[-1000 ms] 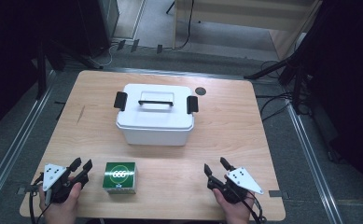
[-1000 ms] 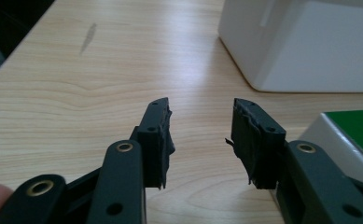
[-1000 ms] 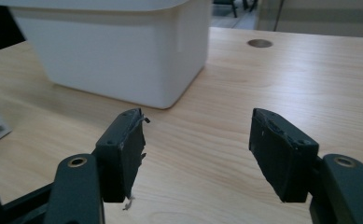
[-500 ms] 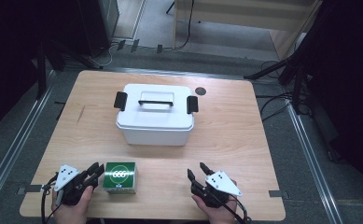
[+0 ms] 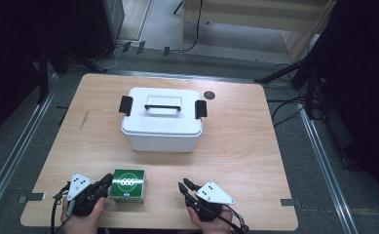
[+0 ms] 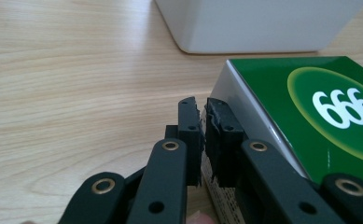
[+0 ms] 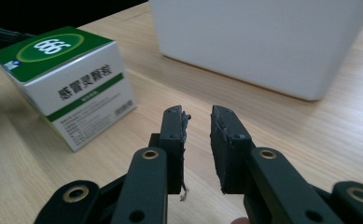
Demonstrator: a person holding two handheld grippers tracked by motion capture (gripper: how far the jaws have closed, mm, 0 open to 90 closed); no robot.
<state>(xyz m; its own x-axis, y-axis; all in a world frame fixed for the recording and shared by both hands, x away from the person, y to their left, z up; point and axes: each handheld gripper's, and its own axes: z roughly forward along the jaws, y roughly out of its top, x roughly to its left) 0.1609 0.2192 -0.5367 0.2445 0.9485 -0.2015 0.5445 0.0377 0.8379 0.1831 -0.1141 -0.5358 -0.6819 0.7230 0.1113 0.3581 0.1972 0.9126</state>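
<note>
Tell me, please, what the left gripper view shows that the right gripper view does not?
Left gripper view: the green box close up, seen corner-on along its plain silvery side. Right gripper view: its white face with printed characters and a green stripe. Both: the box's green 666 top, the white container wall, the wooden table.

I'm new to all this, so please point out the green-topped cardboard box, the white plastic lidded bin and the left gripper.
green-topped cardboard box (image 5: 128,182), high view, its green top.
white plastic lidded bin (image 5: 161,130), high view, its front wall.
left gripper (image 6: 202,122), left gripper view, between its fingertips.
</note>
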